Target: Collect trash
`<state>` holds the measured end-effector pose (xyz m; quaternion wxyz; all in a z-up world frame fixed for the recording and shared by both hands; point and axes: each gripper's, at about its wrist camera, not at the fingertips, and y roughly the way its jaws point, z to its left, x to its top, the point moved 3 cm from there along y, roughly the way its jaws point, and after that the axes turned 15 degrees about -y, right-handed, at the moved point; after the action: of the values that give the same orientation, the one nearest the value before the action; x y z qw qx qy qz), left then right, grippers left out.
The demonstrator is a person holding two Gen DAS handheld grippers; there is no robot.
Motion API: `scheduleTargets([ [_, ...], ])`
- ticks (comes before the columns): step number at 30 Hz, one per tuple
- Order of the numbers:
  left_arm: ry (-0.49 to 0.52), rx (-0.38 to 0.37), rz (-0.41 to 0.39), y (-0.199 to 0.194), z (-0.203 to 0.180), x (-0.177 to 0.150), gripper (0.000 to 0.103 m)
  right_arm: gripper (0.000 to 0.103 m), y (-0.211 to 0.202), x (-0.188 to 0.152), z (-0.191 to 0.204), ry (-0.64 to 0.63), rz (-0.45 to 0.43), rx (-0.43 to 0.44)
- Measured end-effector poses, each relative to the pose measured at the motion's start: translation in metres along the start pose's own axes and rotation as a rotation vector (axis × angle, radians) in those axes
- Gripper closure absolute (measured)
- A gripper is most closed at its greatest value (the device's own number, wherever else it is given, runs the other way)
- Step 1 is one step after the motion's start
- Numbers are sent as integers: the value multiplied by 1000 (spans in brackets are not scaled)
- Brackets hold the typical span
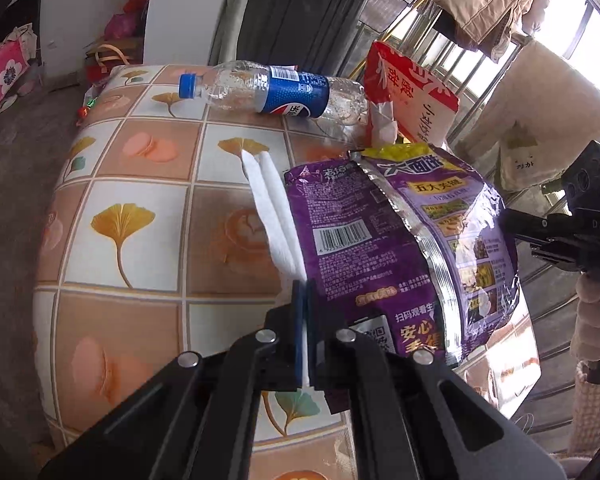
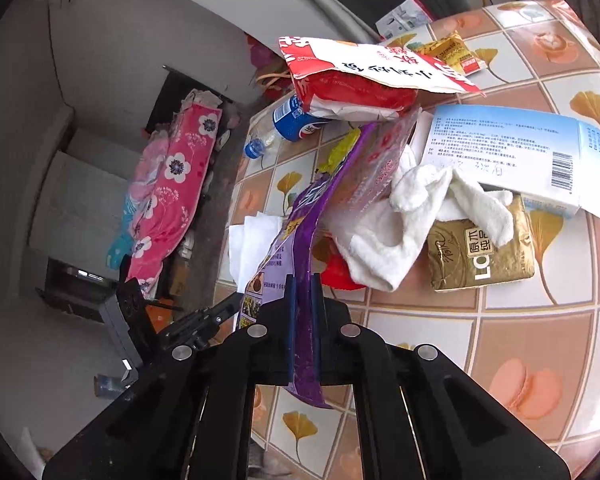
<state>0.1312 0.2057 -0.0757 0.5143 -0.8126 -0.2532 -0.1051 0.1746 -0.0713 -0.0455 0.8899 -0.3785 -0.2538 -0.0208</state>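
bench cloth (image 1: 140, 240): orange and white squares, yellow ginkgo leaves
snack bag (image 1: 380, 248): purple, yellow lettering, silver seam
bottle (image 1: 276, 92): clear, blue label and cap
tissue (image 1: 272, 208): white
tissue pack (image 2: 480, 256): gold
blanket (image 2: 172, 200): pink, white flowers

Bench (image 2: 420, 328) with tile-pattern cloth, ginkgo leaves and macarons. Lying on it: plastic bottle (image 1: 268, 90) on its side, red-white bag (image 2: 364, 76), yellow sachet (image 2: 456, 54), blue-white carton (image 2: 512, 152), white cloth (image 2: 404, 216) overlapping gold pack (image 2: 480, 256).
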Motion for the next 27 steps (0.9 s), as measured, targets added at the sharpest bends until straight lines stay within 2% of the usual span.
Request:
scheduleTargets([
  [5,12,-19,59,-33,4,-35,102,101,-22,-32,18,-47,27,44],
  [8,28,6,66,-43,8,-49,102,101,-26,-51,23,-92,50,-8],
  [10,39,6,49,-46,9,-54,101,100,-22,-59,21,-101,69,-28],
  [16,-16,-8,53,-40,12,-54,99,100,-14,-66,10,-47,73,-8],
  [19,-7,-51,57,-43,5,-52,89,100,-16,-66,12,-48,68,-7],
  [21,10,-52,60,-45,2,-52,73,100,-16,-66,12,-51,68,-11],
  [24,31,-10,37,-49,2,-53,69,99,-15,-66,12,-51,68,-9],
  [27,22,-20,6,-55,5,-51,69,99,-14,-65,11,-52,69,-9],
])
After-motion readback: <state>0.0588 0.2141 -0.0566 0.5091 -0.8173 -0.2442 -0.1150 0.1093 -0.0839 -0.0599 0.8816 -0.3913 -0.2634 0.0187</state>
